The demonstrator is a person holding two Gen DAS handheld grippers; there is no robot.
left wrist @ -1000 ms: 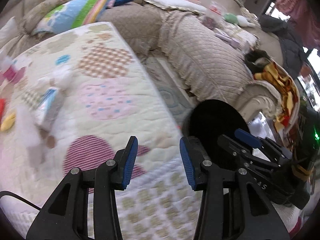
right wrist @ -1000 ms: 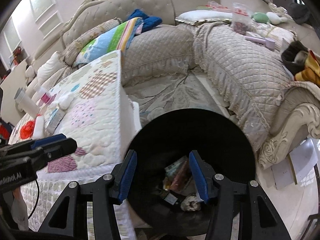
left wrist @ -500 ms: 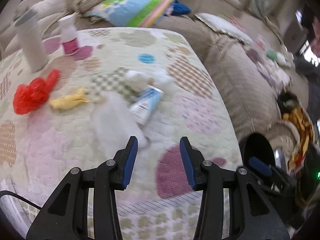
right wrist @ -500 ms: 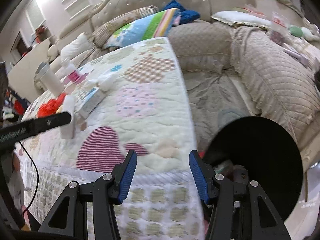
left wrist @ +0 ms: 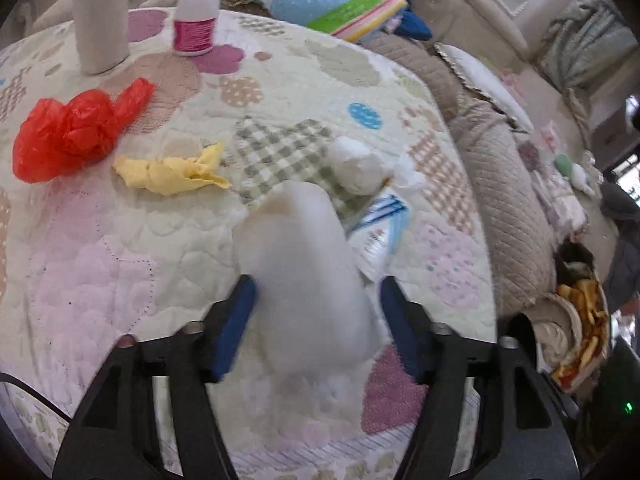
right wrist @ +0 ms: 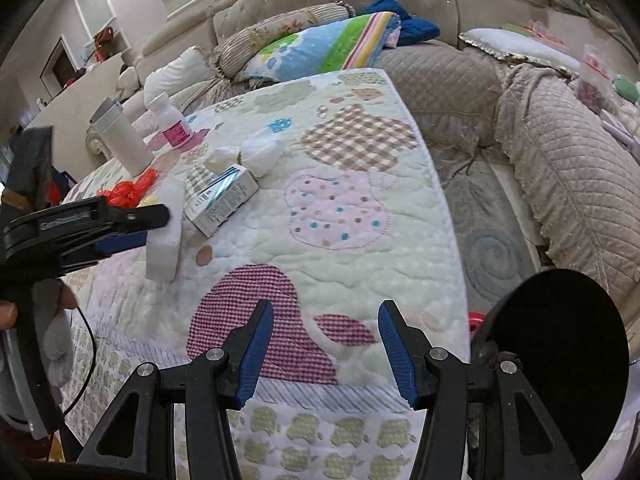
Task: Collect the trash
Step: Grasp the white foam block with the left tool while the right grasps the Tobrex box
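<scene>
- Left wrist view: the left gripper (left wrist: 316,320) is spread wide on either side of a blurred white foam block (left wrist: 308,276); a gap shows at the right finger, and contact at the left one cannot be told.
- At 1 o'clock from the block a small blue-and-white carton (left wrist: 380,232) lies on its side on the quilted table cover (left wrist: 100,272), with a white paper wad (left wrist: 356,164) just beyond it.
- At 11 o'clock lie a crumpled yellow tissue (left wrist: 172,172) and, farther out, a red plastic bag (left wrist: 76,124).
- At 12 o'clock, far back, stand a white cylinder (left wrist: 102,12) and a pink-labelled bottle (left wrist: 196,12).
- Right wrist view: the right gripper (right wrist: 326,348) is spread apart and grips nothing, hovering over the near edge of the cover.
- At 3 o'clock, beside the table, stands a black trash bin (right wrist: 560,360).
- At 12 o'clock a beige sofa (right wrist: 440,80) carries a striped pillow (right wrist: 320,44).
</scene>
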